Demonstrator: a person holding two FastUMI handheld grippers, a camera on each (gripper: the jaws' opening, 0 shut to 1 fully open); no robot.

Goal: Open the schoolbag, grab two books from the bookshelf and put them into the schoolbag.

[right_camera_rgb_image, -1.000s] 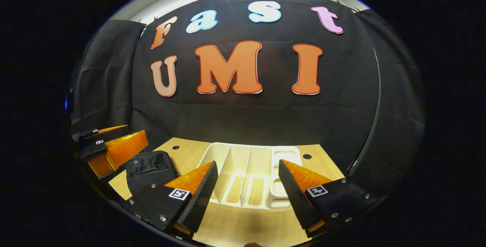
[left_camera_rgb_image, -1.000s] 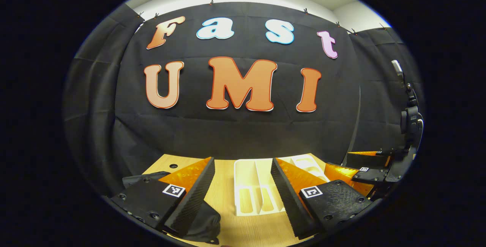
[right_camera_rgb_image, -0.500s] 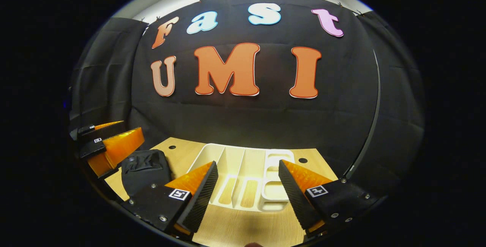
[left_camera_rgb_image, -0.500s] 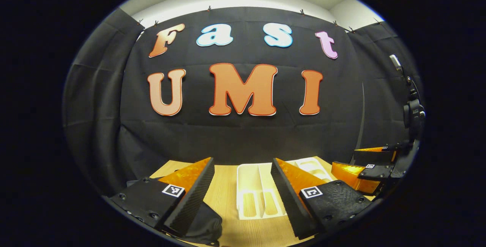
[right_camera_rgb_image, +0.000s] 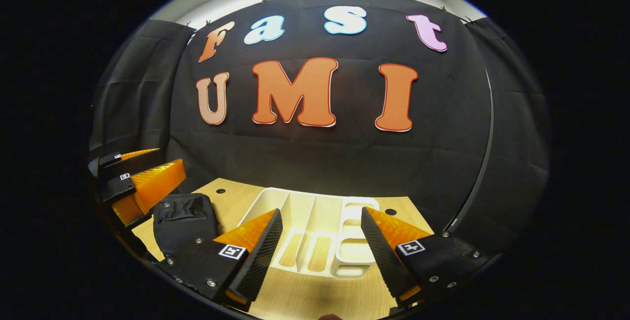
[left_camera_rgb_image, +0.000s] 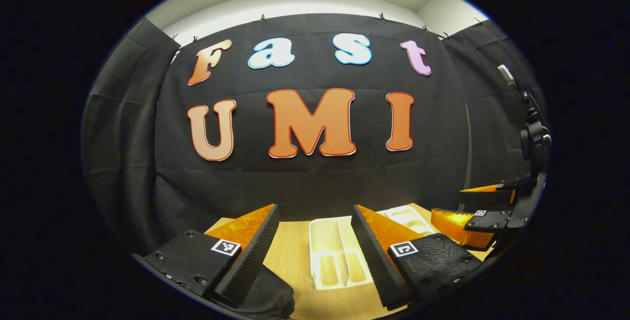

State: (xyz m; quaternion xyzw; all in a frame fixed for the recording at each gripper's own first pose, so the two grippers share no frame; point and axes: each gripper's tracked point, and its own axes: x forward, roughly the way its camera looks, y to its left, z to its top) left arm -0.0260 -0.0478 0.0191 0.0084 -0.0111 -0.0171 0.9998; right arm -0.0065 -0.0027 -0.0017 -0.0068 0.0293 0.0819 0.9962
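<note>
A: What do I have in front of me on the left side?

B: In the left gripper view my left gripper (left_camera_rgb_image: 315, 256) is held above the tabletop (left_camera_rgb_image: 295, 261) with its fingers (left_camera_rgb_image: 248, 253) spread apart, nothing between them. The black schoolbag (left_camera_rgb_image: 268, 295) lies just under the left finger, at the near edge. The white bookshelf (left_camera_rgb_image: 337, 256) lies flat on the wood, straight ahead between the fingers.

A: And the right side?

B: My right gripper (right_camera_rgb_image: 320, 251) is also released, its fingers wide and grasping nothing. In the right gripper view the bookshelf (right_camera_rgb_image: 315, 226) shows its dividers and some slots in its bottom. I can see no books in its compartments. The schoolbag (right_camera_rgb_image: 184, 221) is left of the shelf, close to it. I cannot tell if its zipper is open.

A: Do the two grippers see each other?

B: Yes. The left one (right_camera_rgb_image: 140, 184) appears at the far left, above the bag; the right one (left_camera_rgb_image: 480, 211) at the far right.
</note>
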